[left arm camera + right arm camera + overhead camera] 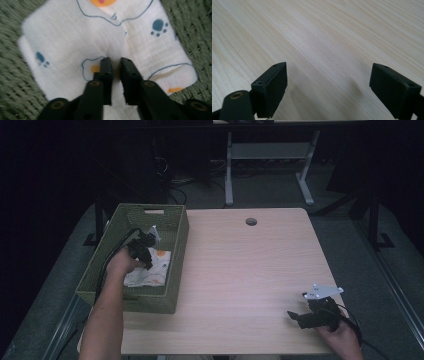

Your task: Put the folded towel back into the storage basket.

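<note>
The wooden table [250,280] takes most of the high view. At its nine o'clock side stands a green woven basket [176,251], with its bottom end over the table's near-left corner. A white cloth [156,270] with blue paw prints and orange spots lies flat on the basket floor; I judge that the work is to take this cloth out, so the basket keeps it in one place for the reach.

The left gripper [115,65] points down into the basket, at the middle of the cloth. Its jaws are nearly pressed together and seem to pinch a small fold of the cloth between the tips.

The right gripper [295,316] rests at five o'clock on the table, probably waiting. Its jaws are spread wide above bare wood and hold nothing.
</note>
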The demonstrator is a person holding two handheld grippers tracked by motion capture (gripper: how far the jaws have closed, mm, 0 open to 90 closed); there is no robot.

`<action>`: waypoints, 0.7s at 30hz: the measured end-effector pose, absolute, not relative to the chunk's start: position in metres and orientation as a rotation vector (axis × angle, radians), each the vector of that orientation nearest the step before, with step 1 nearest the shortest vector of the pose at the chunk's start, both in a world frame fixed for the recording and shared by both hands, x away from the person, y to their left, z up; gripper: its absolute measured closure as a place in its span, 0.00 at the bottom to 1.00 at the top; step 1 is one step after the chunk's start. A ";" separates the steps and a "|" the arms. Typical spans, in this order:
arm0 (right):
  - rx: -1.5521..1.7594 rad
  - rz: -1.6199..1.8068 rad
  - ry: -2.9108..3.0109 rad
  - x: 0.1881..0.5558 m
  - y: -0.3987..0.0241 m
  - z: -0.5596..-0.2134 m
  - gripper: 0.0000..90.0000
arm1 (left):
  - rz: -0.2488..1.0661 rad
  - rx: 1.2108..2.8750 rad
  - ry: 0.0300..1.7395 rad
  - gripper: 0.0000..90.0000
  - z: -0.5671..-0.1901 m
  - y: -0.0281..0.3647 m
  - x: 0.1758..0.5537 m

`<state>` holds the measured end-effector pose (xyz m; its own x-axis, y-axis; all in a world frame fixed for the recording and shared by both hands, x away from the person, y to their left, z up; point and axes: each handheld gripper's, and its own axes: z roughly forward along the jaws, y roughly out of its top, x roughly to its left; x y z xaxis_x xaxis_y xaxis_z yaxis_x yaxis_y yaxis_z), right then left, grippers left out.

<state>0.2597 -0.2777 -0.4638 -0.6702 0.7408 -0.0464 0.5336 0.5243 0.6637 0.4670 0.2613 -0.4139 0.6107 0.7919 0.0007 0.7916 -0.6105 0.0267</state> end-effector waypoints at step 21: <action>1.051 0.889 2.461 0.262 -0.275 -0.465 0.16 | 0.131 2.652 1.393 0.93 -0.399 0.275 0.469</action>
